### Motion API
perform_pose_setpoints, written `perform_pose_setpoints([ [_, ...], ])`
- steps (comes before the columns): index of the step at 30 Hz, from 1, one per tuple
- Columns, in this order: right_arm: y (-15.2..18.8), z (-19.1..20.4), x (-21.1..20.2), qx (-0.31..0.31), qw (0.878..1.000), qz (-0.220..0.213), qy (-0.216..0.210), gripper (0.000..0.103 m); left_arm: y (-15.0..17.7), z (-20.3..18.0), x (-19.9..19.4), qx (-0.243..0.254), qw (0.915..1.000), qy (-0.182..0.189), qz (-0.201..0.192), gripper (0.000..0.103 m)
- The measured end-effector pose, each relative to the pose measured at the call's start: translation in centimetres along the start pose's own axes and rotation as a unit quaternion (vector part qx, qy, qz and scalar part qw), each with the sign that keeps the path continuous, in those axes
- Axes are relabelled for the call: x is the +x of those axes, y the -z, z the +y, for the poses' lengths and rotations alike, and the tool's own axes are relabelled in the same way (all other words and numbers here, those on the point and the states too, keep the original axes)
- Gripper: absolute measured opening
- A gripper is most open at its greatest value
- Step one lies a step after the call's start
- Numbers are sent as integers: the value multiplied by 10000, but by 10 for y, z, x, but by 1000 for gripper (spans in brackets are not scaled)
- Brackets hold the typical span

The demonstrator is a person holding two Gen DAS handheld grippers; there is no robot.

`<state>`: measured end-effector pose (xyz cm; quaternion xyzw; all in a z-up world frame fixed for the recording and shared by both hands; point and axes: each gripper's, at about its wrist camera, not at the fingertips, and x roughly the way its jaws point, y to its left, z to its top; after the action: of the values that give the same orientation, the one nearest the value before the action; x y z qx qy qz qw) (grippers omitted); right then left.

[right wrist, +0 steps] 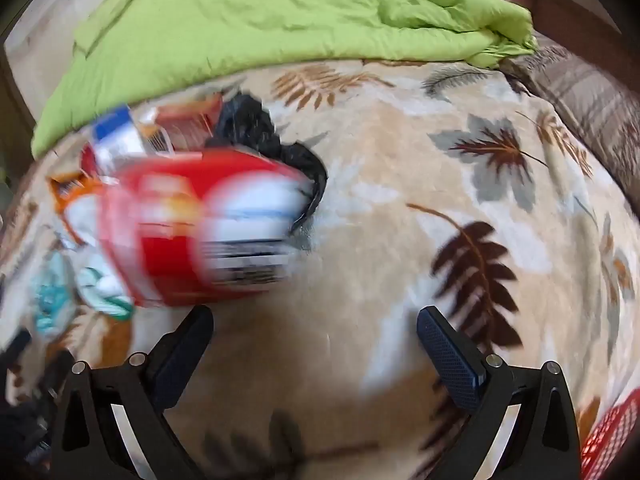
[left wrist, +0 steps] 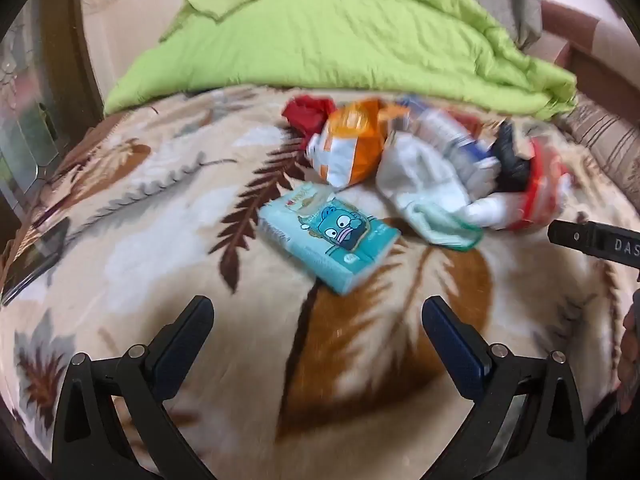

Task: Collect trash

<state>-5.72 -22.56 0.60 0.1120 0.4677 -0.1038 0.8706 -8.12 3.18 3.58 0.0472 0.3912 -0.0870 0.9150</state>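
Both tongs: I see the left gripper (left wrist: 316, 320) and right gripper (right wrist: 314, 330) spread wide, nothing between the jaws of either, both angled down at the bed.
Left reach: the teal tissue pack (left wrist: 328, 246) lies just ahead of my left fingers, flat on the leaf-print blanket (left wrist: 160, 240), apart from the main heap.
Right reach: the red carton (right wrist: 200, 236) lies just ahead of my left-side finger, off the centre line (blurred, so its print is unreadable).
Trash pile: orange-and-white bag (left wrist: 352, 148), white cloth (left wrist: 424, 188), a black bag (right wrist: 256, 128) behind the carton, and blue-and-white packaging (right wrist: 116, 140), all bunched together, probably heaped so each grab is short.
Surroundings: the green duvet (left wrist: 340, 32) is pushed back, leaving the blanket bare for working; a red mesh basket (right wrist: 612, 436) shows at the lower right, likely the drop point.
Stage: my guess is that collecting has yet to start.
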Motion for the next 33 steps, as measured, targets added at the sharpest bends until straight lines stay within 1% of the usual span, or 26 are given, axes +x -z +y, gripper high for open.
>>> perform_pose_setpoints([
  [3,9,-5,-31,95,9995,-296,-76,102,9,1,-34,101,9992,-35,-396,103],
  [5,15,-4,-50,-56,9985,-526,-123,102,22,2,-59,198,9974,-70,-693,103],
  [6,23,-3,-66,-198,9969,-743,-147,102,29,4,-70,185,9963,-45,-835,103],
  [9,48,-7,-102,-441,9907,-1281,-85,102,32,8,-92,-13,9945,44,-1046,103],
  [13,80,-10,-133,-526,9849,-1640,-143,102,48,4,-110,72,9917,-38,-1280,103],
  [15,91,-11,-145,-512,9819,-1821,26,102,56,4,-116,94,9900,-25,-1409,103],
  [18,97,-9,-154,-653,9768,-2032,176,102,63,1,-119,131,9901,-39,-1400,103],
  [20,101,-8,-155,-706,9754,-2075,242,102,66,-4,-115,222,9926,81,-1189,103],
  [22,102,-5,-154,-759,9747,-2079,325,102,68,-5,-113,279,9930,1,-1151,103],
  [24,105,-1,-155,-809,9730,-2125,407,102,69,-3,-115,222,9927,21,-1189,103],
  [27,108,1,-155,-864,9709,-2179,490,102,68,2,-110,82,9941,10,-1081,103],
  [29,108,2,-154,-880,9711,-2159,513,102,67,6,-106,8,9952,42,-975,103],
  [33,106,1,-154,-847,9724,-2108,522,102,67,10,-103,-29,9958,74,-917,103],
])
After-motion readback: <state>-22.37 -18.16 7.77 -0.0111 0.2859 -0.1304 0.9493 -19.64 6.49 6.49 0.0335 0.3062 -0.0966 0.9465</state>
